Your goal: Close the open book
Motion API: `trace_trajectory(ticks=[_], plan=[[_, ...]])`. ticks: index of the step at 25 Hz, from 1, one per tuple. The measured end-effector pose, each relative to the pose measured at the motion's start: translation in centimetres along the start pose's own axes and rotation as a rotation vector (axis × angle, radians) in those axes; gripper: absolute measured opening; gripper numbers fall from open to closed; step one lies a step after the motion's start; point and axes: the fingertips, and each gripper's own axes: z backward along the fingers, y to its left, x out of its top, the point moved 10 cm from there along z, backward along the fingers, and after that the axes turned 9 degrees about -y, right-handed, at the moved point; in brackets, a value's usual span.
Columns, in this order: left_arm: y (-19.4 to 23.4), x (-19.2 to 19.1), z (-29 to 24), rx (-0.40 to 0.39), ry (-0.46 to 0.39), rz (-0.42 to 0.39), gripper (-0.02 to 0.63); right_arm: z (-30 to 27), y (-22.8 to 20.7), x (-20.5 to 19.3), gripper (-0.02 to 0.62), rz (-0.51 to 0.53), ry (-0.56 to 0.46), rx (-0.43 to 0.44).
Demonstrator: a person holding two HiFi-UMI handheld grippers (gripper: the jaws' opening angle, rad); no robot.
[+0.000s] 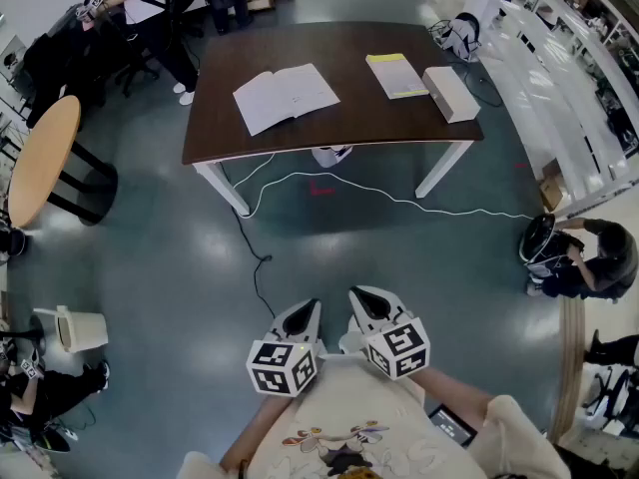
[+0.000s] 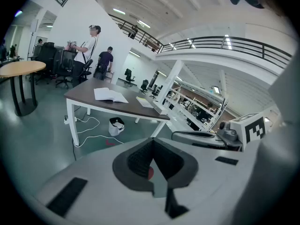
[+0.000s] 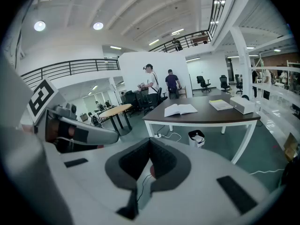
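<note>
An open white book (image 1: 286,96) lies flat on the left half of a dark brown table (image 1: 329,128) with white legs, well ahead of me across the floor. It also shows as the open book (image 2: 109,95) in the left gripper view and as the open book (image 3: 180,109) in the right gripper view. My left gripper (image 1: 308,312) and right gripper (image 1: 361,299) are side by side close to my body, far short of the table. Both are shut with nothing between the jaws; the left gripper (image 2: 152,165) and the right gripper (image 3: 149,165) show closed dark pads.
A yellow-topped booklet (image 1: 396,75) and a white box (image 1: 450,93) lie on the table's right half. A white cable (image 1: 399,200) trails over the floor under the table beside a small bin (image 1: 332,155). A round wooden table (image 1: 42,158) stands left. People stand beyond the table and at right.
</note>
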Motion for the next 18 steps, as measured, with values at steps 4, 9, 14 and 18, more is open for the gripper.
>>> trace_trajectory(ticks=[4, 9, 14, 18], plan=[[-0.2, -0.2, -0.2, 0.009, 0.000, 0.007, 0.005, -0.2, -0.5, 0.3, 0.006, 0.006, -0.002, 0.013], [-0.3, -0.4, -0.5, 0.025, 0.005, 0.021, 0.005, -0.3, -1.0, 0.2, 0.006, 0.000, 0.012, 0.023], [0.5, -0.5, -0.4, 0.055, 0.010, 0.029, 0.005, -0.8, -1.2, 0.4, 0.006, -0.013, 0.003, 0.048], [1.6, -0.3, 0.5, 0.074, 0.009, 0.038, 0.005, -1.2, -0.3, 0.3, 0.006, -0.003, 0.020, 0.069]])
